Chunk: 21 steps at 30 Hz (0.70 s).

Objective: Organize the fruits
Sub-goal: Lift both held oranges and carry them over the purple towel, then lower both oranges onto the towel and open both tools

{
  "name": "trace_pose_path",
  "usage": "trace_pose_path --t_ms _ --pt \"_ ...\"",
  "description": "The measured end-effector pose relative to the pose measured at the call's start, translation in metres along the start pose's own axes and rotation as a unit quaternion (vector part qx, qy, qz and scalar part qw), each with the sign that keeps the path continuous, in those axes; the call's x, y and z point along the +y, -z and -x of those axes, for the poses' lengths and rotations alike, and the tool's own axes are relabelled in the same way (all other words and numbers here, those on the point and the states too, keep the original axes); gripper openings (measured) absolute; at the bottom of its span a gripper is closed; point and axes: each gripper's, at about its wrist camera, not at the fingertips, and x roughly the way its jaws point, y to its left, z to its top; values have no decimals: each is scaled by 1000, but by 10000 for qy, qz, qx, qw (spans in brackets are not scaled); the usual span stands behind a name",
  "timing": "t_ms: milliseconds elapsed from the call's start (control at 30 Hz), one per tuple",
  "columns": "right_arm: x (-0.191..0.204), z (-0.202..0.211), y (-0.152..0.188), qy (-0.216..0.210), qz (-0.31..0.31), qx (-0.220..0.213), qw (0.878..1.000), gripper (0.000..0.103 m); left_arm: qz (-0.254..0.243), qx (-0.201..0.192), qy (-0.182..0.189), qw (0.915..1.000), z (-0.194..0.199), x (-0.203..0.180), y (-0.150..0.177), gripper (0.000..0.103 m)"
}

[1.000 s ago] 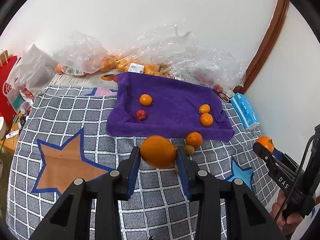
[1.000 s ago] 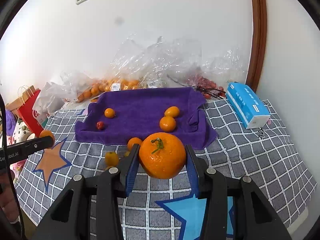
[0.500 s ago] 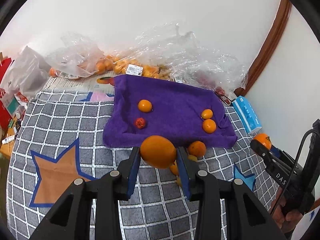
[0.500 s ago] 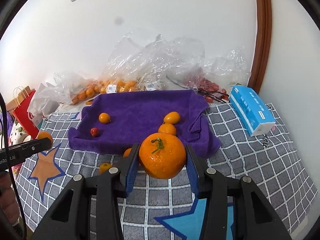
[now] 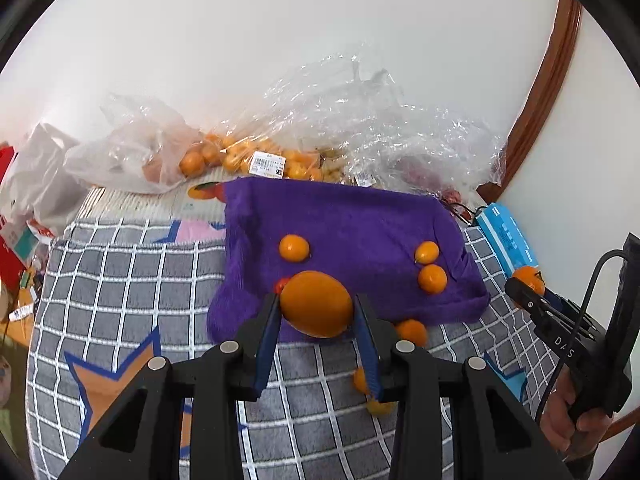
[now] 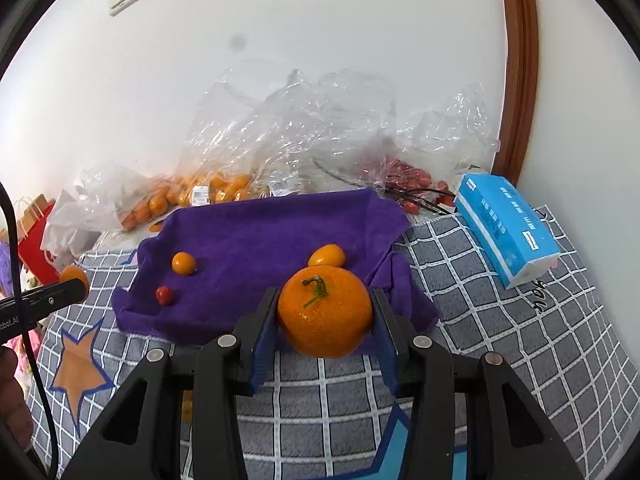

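Two claws are loaded: the left claw [image 5: 316,312] is clamped on a smooth orange [image 5: 316,304], and the right claw [image 6: 325,316] is clamped on a stemmed mandarin [image 6: 325,312], stem up. Both fruits hang over the near edge of the purple towel [image 6: 260,240], which lies directly ahead on the checked blanket [image 6: 480,300]. Judged next: carry forward and release among the small fruits.

Red fruit [image 5: 282,283] mostly hidden behind held orange [image 5: 316,304]; bagged fruit blurred.
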Motion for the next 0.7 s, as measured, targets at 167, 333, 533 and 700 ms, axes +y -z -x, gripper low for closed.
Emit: trace_pose_path --t_ms 167,333,533,700 --pt "0 -10 -4 8 19 14 10000 44 -26 23 9 10000 -11 -2 -8 35" --pt "-3 -23 -7 -21 -7 58 10000 44 -42 79 -23 10000 -23 -2 -11 35" --pt "-4 -35 -9 -13 -16 82 10000 44 -27 107 -1 9999 -33 -1 -16 35" --pt "-5 -44 -11 15 -3 108 9999 44 -12 151 -34 9999 -44 3 -19 35"
